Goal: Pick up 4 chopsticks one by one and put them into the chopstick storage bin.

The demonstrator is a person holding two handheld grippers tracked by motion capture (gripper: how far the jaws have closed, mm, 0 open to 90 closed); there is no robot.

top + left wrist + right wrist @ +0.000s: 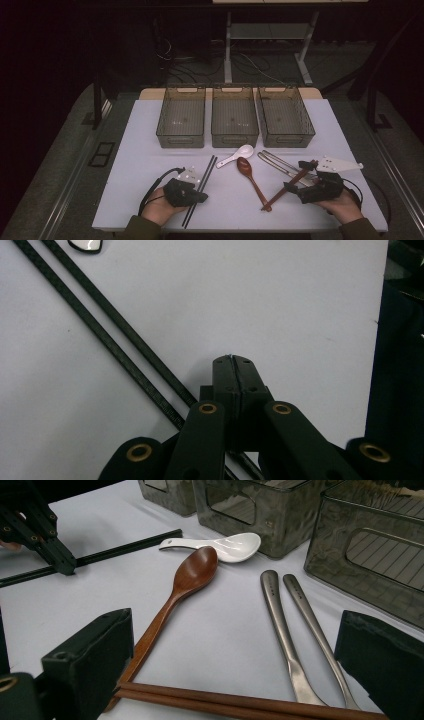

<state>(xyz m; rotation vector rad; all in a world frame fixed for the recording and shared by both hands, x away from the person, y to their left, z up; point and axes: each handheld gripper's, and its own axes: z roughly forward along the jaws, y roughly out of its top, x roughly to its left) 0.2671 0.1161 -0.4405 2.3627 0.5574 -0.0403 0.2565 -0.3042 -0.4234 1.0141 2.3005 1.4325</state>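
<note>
A dim lab-like test room. A white rectangular table (150,150) stands on grey carpet; tangled black cables (185,65) trail behind

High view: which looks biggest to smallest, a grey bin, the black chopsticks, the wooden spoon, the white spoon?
1. Grey bin, clearly largest.
2. Black chopsticks, the longest utensil.
3. Wooden spoon, shorter.
4. White spoon, smallest.

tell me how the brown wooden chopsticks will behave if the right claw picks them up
The brown chopsticks look thin, stiff and probably light. As a loose pair lying between the open right claw's jaws, they may splay or slip apart. They cross the wooden spoon handle, so it may get nudged.
</note>
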